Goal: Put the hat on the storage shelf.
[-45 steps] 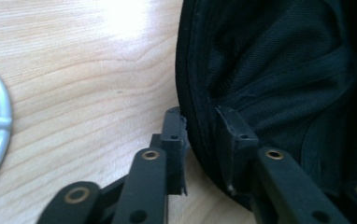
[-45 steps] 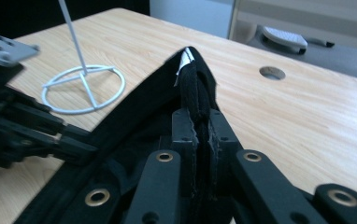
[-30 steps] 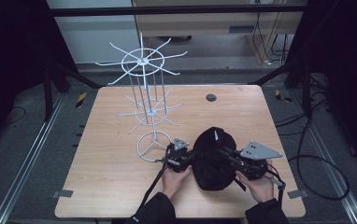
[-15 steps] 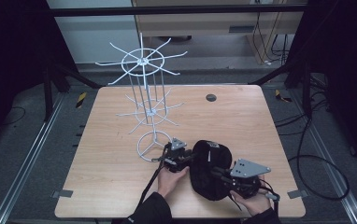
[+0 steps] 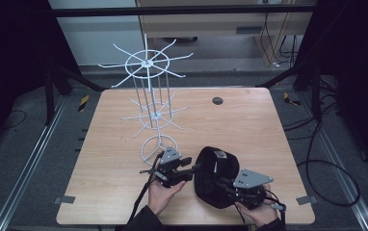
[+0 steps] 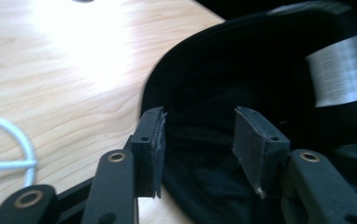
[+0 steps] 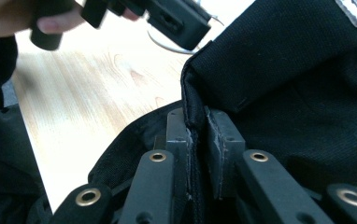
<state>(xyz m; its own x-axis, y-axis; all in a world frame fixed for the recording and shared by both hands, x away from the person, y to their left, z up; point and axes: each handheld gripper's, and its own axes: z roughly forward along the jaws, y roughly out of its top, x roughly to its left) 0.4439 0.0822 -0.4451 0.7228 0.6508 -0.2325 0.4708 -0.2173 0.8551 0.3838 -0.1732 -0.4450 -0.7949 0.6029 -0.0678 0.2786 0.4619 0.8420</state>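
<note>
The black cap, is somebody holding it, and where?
Yes. The right gripper pinches the black cap by its fabric edge. The left gripper has just opened and grips nothing.

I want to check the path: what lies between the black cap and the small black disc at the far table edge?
In the high view, only bare wooden table lies between the black cap and the small black disc.

The light wooden desk carries a white wire rack, a black cap and 1 small dark disc.

Matt black cloth cap; smooth wooden table; white wire rack.
</note>
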